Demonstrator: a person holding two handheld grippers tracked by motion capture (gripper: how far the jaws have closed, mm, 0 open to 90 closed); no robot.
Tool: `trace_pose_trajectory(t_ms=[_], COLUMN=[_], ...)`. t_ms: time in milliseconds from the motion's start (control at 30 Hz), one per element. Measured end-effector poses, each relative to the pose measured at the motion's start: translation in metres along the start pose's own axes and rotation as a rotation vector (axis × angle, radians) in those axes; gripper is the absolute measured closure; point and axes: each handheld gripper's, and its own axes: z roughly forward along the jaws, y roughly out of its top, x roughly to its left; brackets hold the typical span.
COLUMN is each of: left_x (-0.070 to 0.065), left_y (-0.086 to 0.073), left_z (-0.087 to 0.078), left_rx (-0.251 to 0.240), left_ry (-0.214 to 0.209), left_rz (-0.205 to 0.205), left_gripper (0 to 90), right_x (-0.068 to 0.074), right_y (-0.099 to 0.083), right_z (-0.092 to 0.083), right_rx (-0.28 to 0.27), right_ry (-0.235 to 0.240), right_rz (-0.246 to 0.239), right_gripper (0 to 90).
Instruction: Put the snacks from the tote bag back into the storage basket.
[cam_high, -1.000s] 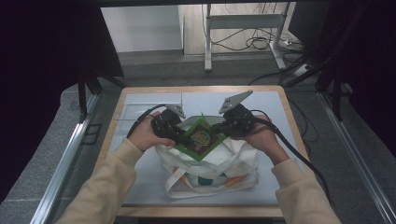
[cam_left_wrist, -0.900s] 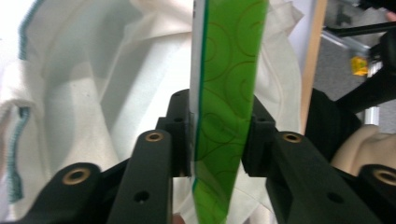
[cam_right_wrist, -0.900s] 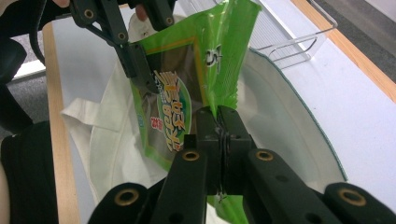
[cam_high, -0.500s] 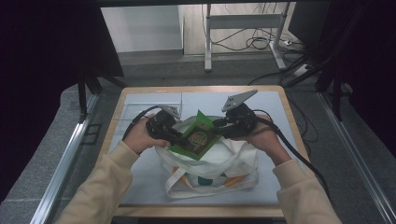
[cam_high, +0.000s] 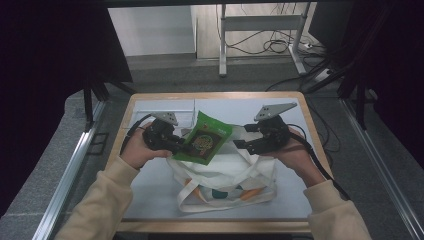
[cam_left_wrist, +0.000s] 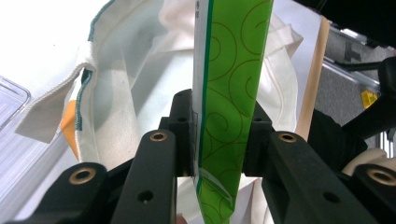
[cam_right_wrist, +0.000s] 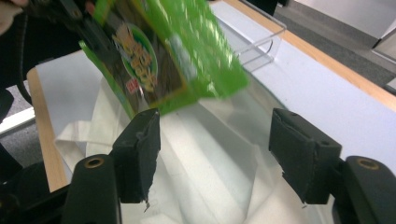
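One green snack packet (cam_high: 204, 139) is clamped by the left gripper (cam_high: 175, 145) above the white tote bag (cam_high: 227, 175). The right gripper (cam_high: 240, 145) has just been opening, jaws wide and empty. The bag's mouth looks slack, so the right gripper should probably spread it before the packet is lowered.

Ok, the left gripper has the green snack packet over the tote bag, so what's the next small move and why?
Probably carry the green snack packet left, clear of the white tote bag. The left gripper is clamped on the packet's edge, and the right gripper, whose jaws have just been opening, has nothing between them, so the left one alone carries it. A clear tray stands on that side.
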Motion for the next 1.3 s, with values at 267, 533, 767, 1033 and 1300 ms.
trace_pose_trajectory(t_ms=[267, 533, 767, 1033, 1300], left_x=[0.000, 0.000, -0.001, -0.003, -0.004], left_y=[-0.002, -0.003, -0.002, 0.001, 0.003], left_z=[-0.002, -0.001, 0.000, 0.003, 0.007], left_rx=[-0.024, -0.036, -0.058, -0.070, -0.066], left_ry=[0.003, 0.003, -0.006, -0.011, -0.009], left_rz=[-0.004, -0.015, -0.018, -0.010, -0.006], left_gripper=[72.0, 72.0, 72.0, 71.9, 72.0], right_x=[0.006, 0.004, 0.004, 0.007, 0.011], right_y=[-0.014, -0.027, -0.032, -0.042, -0.045], right_z=[0.011, 0.019, 0.022, 0.031, 0.041], right_rx=[0.023, 0.040, 0.044, 0.064, 0.067], right_ry=[0.008, 0.016, 0.029, 0.051, 0.075], right_rz=[0.022, 0.048, 0.059, 0.067, 0.069], right_gripper=[31.7, 30.6, 30.0, 29.6, 29.6])
